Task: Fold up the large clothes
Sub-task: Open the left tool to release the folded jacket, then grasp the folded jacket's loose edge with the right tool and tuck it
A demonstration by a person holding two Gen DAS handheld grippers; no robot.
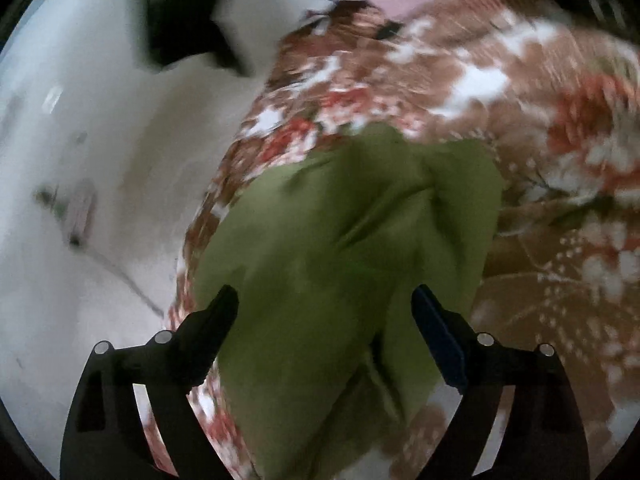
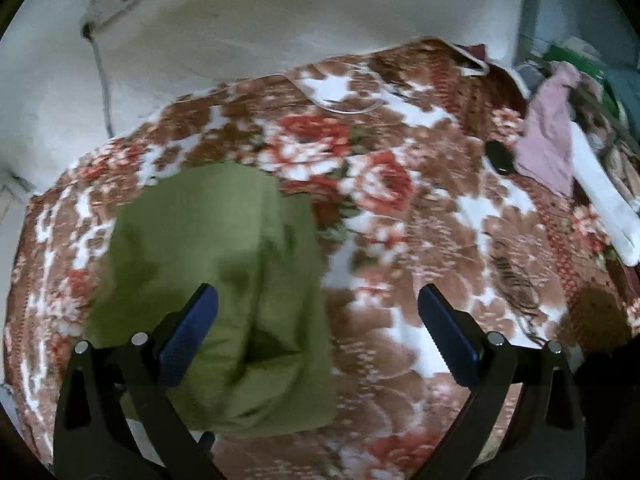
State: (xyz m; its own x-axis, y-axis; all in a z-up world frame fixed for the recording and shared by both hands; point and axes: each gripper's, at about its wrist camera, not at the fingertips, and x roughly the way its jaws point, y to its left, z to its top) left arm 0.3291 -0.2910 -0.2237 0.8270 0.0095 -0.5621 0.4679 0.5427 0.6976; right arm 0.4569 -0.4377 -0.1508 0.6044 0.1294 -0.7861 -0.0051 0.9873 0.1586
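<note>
Covering the bed, a floral blanket (image 2: 400, 208) bears folded green cloth (image 2: 208, 280); both grippers released.

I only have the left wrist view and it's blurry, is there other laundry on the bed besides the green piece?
Observer: Yes, a pink garment lies at the far right edge of the floral blanket.
Operator: Anything beside it?
Observer: A small black object sits just left of it.
Operator: Is the right hand-held gripper holding the green garment?
Observer: No, the right hand-held gripper is open above the green garment, gripping nothing.
</note>
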